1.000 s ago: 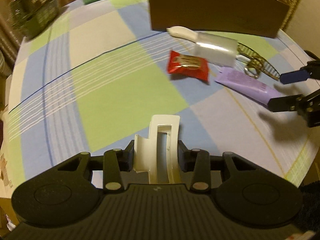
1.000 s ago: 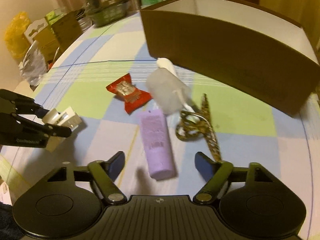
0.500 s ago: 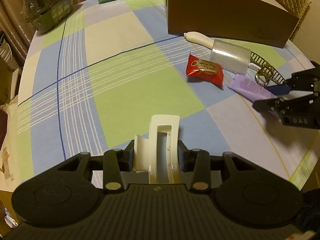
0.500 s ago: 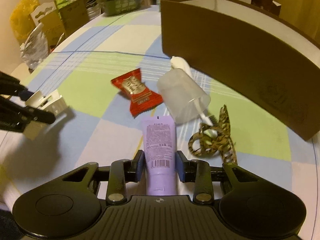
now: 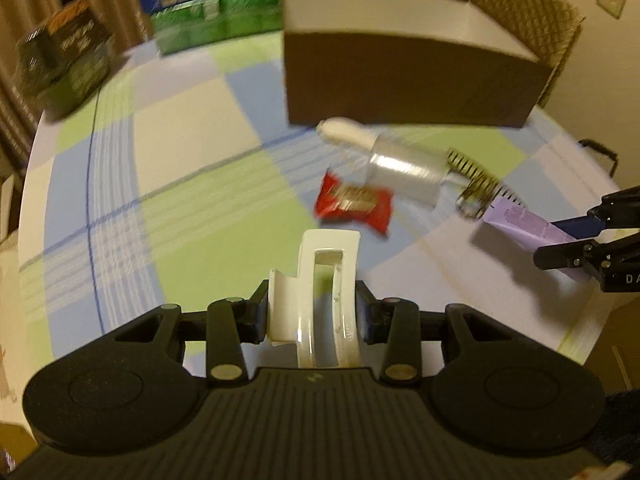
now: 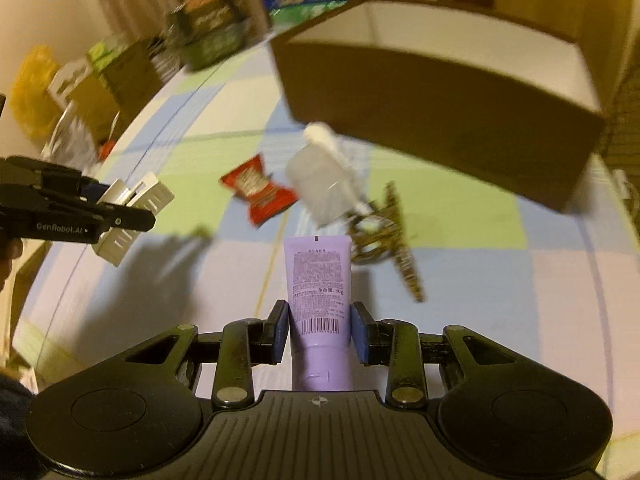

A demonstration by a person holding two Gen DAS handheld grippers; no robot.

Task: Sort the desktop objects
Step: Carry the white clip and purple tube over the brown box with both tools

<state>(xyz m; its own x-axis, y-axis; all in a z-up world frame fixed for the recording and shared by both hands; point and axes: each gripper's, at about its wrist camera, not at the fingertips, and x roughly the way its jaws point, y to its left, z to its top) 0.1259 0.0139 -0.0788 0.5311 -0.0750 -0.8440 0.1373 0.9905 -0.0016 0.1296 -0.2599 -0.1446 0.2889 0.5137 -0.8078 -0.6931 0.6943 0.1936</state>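
Note:
My left gripper (image 5: 314, 312) is shut on a white hair clip (image 5: 320, 288) and holds it above the checked tablecloth; it also shows in the right wrist view (image 6: 132, 204). My right gripper (image 6: 319, 330) is shut on a purple tube (image 6: 318, 280), lifted off the cloth; the tube also shows in the left wrist view (image 5: 524, 224). On the cloth lie a red snack packet (image 5: 354, 204), a clear lint roller with a white handle (image 5: 396, 164) and a leopard-print hair clip (image 6: 388, 236).
A large brown box with a white inside (image 5: 404, 76) stands open at the back. Green and blue cartons (image 5: 208, 20) and a dark box (image 5: 64, 60) sit at the table's far edge. More packages (image 6: 100, 84) line the left side.
My right gripper closed on the purple tube and lifted it off the cloth. My left gripper kept its hold on the white clip and both views tilted up toward the brown box.

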